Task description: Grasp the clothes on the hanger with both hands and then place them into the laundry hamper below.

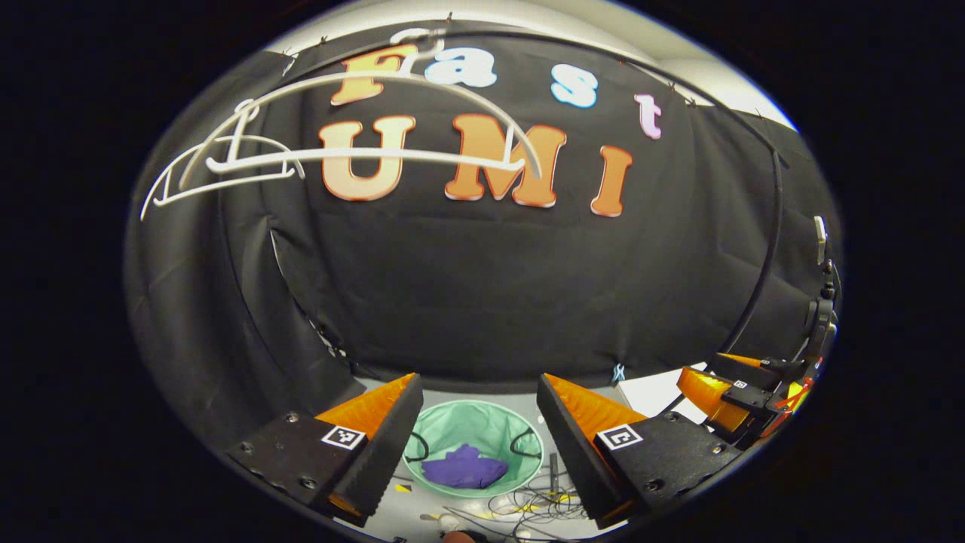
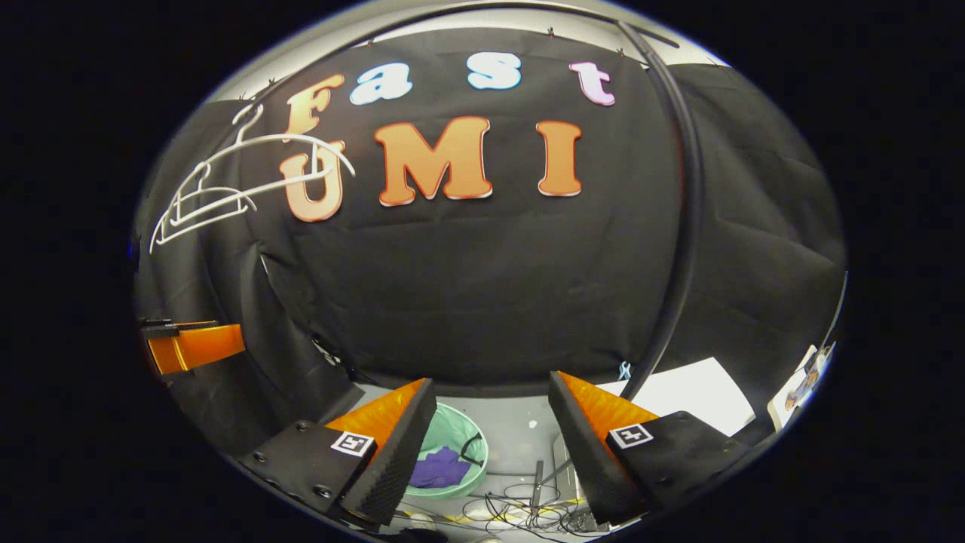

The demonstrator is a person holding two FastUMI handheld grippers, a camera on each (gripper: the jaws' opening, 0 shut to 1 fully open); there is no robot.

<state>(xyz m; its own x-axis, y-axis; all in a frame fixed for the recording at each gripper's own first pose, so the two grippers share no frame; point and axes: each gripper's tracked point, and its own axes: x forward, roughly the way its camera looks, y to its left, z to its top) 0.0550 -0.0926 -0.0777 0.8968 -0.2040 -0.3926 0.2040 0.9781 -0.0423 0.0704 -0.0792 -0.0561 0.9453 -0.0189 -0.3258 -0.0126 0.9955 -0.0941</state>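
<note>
A purple garment lies crumpled in the pale green round hamper on the floor, low between my left gripper's fingers. My left gripper is open and holds nothing. White hangers hang bare from the rail at upper left. In the right gripper view the same garment rests in the hamper, down and left of centre. My right gripper is open, nothing between its fingers. The right gripper also shows at the right edge of the left gripper view, and the left gripper at the left edge of the right gripper view.
Loose cables lie tangled on the grey floor in front of the hamper. A black curved frame pole runs down on the right. A white sheet lies on the floor at right. Bare hangers hang upper left.
</note>
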